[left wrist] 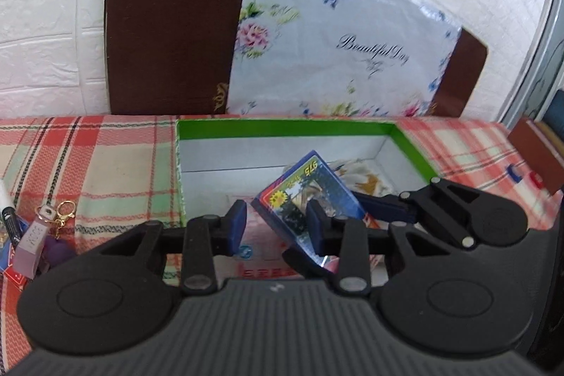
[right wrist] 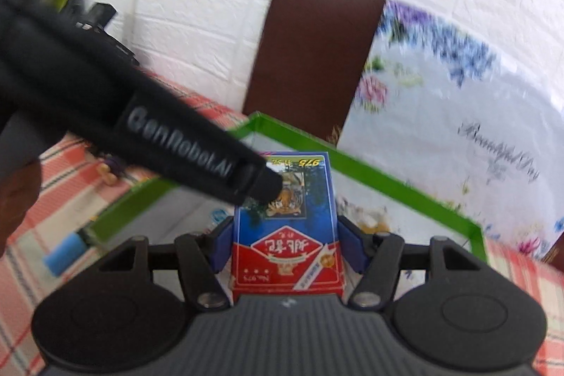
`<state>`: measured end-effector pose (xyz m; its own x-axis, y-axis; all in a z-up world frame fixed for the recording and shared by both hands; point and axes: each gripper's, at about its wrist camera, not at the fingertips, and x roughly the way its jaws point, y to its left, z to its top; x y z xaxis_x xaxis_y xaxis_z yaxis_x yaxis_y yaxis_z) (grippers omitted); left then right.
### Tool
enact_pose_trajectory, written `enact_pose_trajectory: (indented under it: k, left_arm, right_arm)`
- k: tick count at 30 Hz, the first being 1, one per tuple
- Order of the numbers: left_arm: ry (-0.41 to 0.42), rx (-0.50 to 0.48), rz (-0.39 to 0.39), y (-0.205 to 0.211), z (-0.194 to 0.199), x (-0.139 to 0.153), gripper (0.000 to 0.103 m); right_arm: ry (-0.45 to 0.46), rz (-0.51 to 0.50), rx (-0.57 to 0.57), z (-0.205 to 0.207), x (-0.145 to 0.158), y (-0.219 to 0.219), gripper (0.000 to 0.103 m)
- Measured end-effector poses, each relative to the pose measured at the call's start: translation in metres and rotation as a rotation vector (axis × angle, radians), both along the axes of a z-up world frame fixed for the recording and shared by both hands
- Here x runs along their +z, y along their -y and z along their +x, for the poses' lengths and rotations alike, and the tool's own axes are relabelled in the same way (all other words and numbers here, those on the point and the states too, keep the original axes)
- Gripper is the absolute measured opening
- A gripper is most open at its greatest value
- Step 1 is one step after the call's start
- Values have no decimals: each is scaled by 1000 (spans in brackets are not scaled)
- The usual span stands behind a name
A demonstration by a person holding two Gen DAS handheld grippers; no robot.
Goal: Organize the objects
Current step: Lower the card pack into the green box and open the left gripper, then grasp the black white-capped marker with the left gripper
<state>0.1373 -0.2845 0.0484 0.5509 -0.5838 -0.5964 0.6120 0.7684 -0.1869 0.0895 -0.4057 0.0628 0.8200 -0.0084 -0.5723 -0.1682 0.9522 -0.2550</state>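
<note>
Left wrist view: left tool [left wrist: 276, 223] points down toward the open box [left wrist: 282, 125], its blue pads apart with nothing pressed between them – open.
Right tool, seen from the left: right tool [left wrist: 379, 217] reaches in from the right, over the box, carrying the card pack [left wrist: 308, 196] tilted on its corner.
Right wrist view: right tool [right wrist: 285, 240] is closed on the card pack [right wrist: 287, 228]; both blue pads sit flush against the pack's long sides.
Card pack: blue upper half with a tiger picture, red lower half, print upside down toward the camera; it hangs above the box interior, not resting on the floor of the box.
Box: green rim [right wrist: 370, 171], pale grey inside; it stands on the table [left wrist: 105, 157], which is covered in a red and green checked cloth.
Box contents: a white item with a gold print [left wrist: 366, 178] lies in the far right corner; a printed sheet [left wrist: 261, 256] lies on the box floor near the left tool.
Left of the box: a keychain with a gold clasp [left wrist: 53, 221] and a black marker [left wrist: 10, 224] lie on the cloth, well apart from the box.
Right wrist view, upper left: a black handle [right wrist: 158, 143] crosses the frame and overlaps the pack's top – contact cannot be told.
Background: a brown board [left wrist: 169, 23] and a floral bag [left wrist: 335, 51] lean on the white brick wall.
</note>
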Motion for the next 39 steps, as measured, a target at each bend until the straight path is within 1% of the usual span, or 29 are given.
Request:
enact_pose_trajectory:
  k: [1,2,4,6,10,14,15,18,19,20,22,27,33,37,39]
  left_arm:
    - [8,21,30,1,1,-4,40]
    - [11,41,59,1,2,-7,40]
    - [31,39,73,-2,1,-9,40]
    - [51,42,92,-5,-2,-7,41]
    - [39,40,75,-13,-10,-3,42]
    - [50,28,73,-19,-24,0,42]
    - [51,25,73,-21,-27,1,42]
    - [51,23,63,-28,-38,5,43]
    - [53,27,62,-31,-42,7,48]
    - [61,42,69,-33,-46,8,55]
    - [77,59,77,-40,-53,9,57]
    - [71,95,83,-62,-66,5,57]
    - [51,143,121,-90,-70,-7,57]
    - [35,163,134,-121,-72,-17,59]
    - [26,182,139,-142,-72,-24,59]
  right_arm:
    - [-10,2,5,2,-4,1,62]
    - [-10,15,-4,0,-6,4,67]
    - [-3,39,-13,-3,-8,5,72]
    - [2,38,-18,-7,-9,5,72]
    - [15,43,-31,-21,-10,9,72]
    - [35,33,-23,-42,-14,11,73]
    - [40,27,-21,-40,-14,12,73]
    - [60,8,-18,-50,-11,7,77]
    - [66,7,-19,-54,-10,4,79]
    - [71,8,-22,-59,-8,1,79]
    - [84,11,-30,-68,-4,-4,79]
    - [93,31,-37,-88,-2,-17,79]
    - [89,44,-21,-105,-6,-38,79]
    - [77,82,-7,-112,-10,-56,79]
    - [63,95,21,-113,-11,-70,78]
